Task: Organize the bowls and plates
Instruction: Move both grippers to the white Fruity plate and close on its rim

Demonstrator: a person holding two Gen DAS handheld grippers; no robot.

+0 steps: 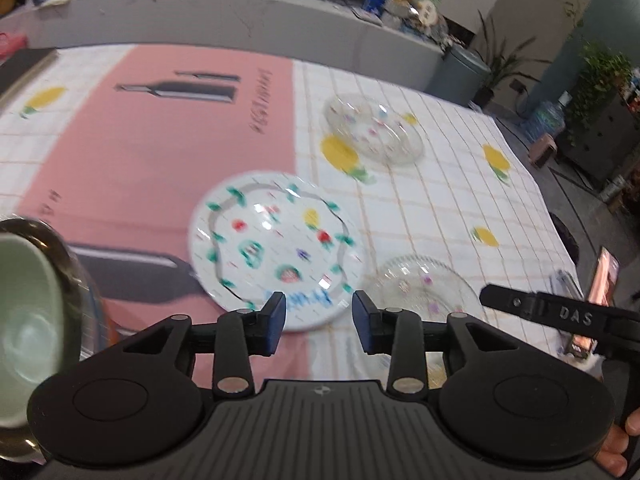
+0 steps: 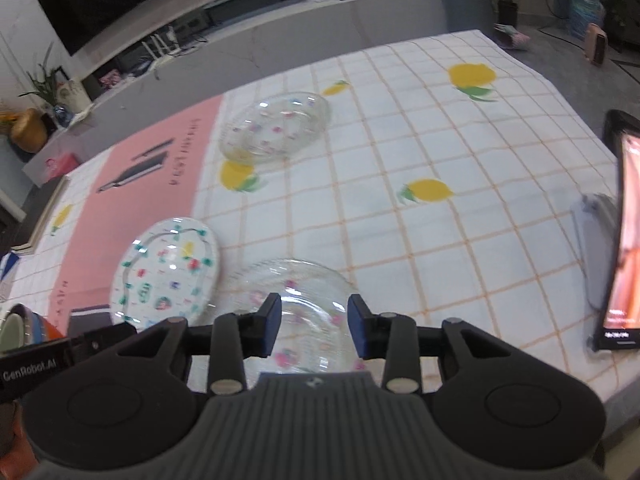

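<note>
Both grippers hang empty with jaws apart — the left gripper [image 1: 319, 322] over the white patterned plate [image 1: 276, 248], the right gripper [image 2: 314, 330] over the near clear glass plate [image 2: 296, 300]. A second glass dish [image 2: 276, 130] sits at 12 o'clock, well apart. The stacked bowls [image 1: 28, 312] wait at 9 o'clock — best grip rims squarely, since the glass looks slippery.

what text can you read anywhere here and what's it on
"DAS": on the right gripper's black arm, left wrist view.
"GenRobot.AI": on the left gripper's black body, right wrist view.
Grey lettering on the pink mat: too blurred to read.
Blue writing on the white plate: blurred, unreadable.
Phone screen: text too small to read.
</note>
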